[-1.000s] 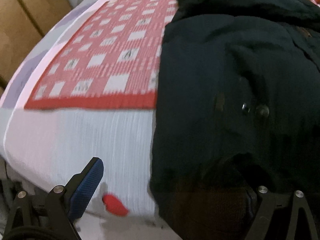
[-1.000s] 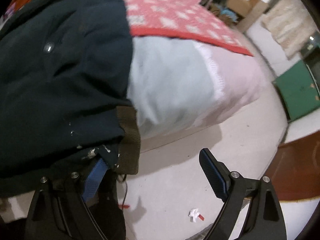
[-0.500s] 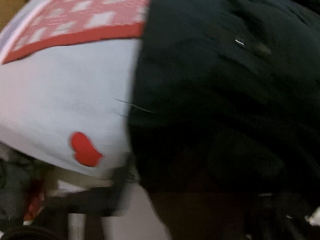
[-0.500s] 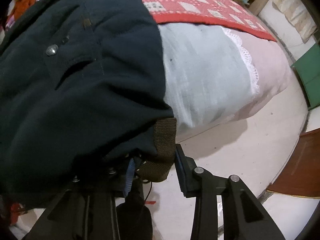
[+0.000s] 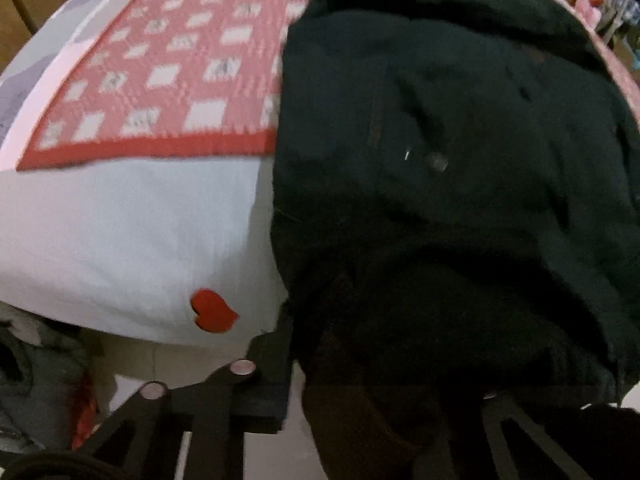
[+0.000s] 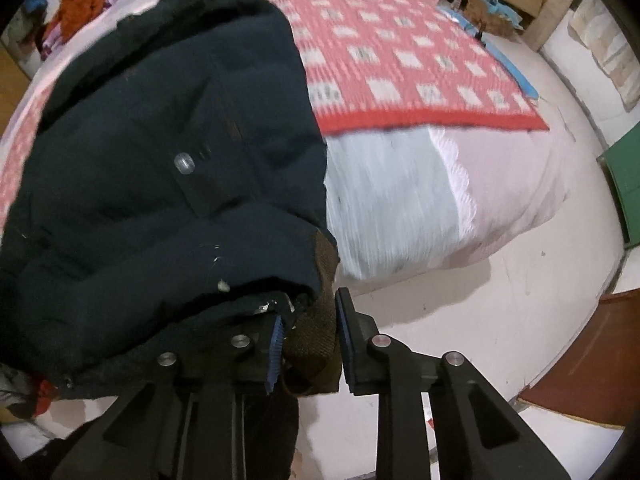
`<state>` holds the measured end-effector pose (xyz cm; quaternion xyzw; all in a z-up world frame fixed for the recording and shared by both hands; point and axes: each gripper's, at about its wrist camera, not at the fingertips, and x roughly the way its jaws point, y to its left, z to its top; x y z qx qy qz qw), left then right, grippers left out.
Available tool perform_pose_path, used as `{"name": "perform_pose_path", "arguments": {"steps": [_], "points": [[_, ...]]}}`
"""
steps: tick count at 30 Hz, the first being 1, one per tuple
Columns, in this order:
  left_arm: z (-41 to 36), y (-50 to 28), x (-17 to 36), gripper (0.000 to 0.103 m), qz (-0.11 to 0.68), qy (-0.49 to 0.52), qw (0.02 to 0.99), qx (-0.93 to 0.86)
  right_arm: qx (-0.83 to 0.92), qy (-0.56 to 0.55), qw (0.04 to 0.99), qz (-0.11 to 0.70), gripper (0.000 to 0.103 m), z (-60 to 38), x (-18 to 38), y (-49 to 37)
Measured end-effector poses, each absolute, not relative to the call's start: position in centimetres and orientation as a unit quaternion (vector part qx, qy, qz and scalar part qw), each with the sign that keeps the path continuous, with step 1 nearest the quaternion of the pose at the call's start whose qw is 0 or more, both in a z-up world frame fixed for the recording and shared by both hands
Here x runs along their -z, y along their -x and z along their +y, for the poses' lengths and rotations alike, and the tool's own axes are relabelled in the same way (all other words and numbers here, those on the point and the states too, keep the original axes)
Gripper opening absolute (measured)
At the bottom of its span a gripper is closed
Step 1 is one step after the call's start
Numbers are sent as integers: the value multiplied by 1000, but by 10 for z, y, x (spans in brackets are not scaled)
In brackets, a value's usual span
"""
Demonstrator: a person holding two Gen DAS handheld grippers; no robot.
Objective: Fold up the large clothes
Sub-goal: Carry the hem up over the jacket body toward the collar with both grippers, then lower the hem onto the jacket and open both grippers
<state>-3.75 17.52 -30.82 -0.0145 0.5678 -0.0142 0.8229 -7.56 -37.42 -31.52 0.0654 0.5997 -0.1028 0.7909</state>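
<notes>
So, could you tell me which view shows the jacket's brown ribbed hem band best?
The right wrist view: the brown band sits sharp and lit, pinched by the right gripper. The left wrist view shows only a dim brownish patch.

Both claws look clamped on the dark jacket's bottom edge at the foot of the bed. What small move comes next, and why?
Probably lift the hem and carry it up over the jacket toward the collar. The right claw, which has just been closing, pinches the brown ribbed hem; the left claw is buried in fabric, and the body lies flat on the bed.
</notes>
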Motion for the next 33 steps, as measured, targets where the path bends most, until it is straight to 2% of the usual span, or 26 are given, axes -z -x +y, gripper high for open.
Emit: {"name": "perform_pose_path", "arguments": {"steps": [5,11,16,20,25,29,32,33], "points": [[184,19,256,12,521,38,853,17,100,-65,816,565,22,-372,263,53],[198,-44,208,11,452,57,890,25,105,-51,861,495,21,-366,201,-1],[205,-129,178,11,411,57,909,45,95,-18,906,413,21,-357,147,-75],[201,-228,164,11,389,40,918,56,71,2,932,356,21,-360,123,-166],[184,-387,188,13,420,41,906,30,49,14,938,344,21,-372,138,-312],[161,-470,232,22,465,15,885,-8,60,-3,917,393,21,-385,178,-433],[142,-506,272,37,508,3,860,-42,47,25,879,474,23,-379,230,-505],[135,-510,285,50,511,5,858,-46,42,32,863,503,28,-376,251,-521]]}}
